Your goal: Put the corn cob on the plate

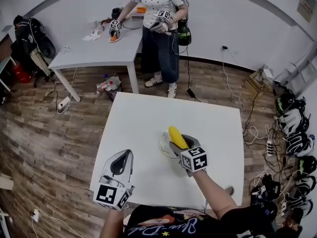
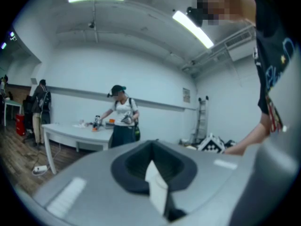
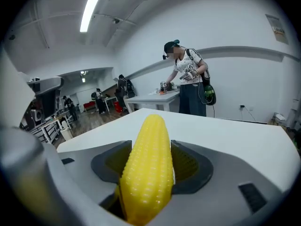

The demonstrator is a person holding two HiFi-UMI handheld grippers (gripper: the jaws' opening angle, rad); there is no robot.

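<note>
1. The right gripper [image 1: 182, 144] is clenched on the yellow corn cob [image 1: 175, 135], which lies lengthwise between its jaws with its tip pointing to the far side.
2. The corn cob is over the pale plate [image 1: 162, 147] on the white table [image 1: 143, 120], right of the centre; whether they touch cannot be told.
3. The left gripper [image 1: 124, 158] is at the table's near left edge, jaws together and holding nothing.
</note>
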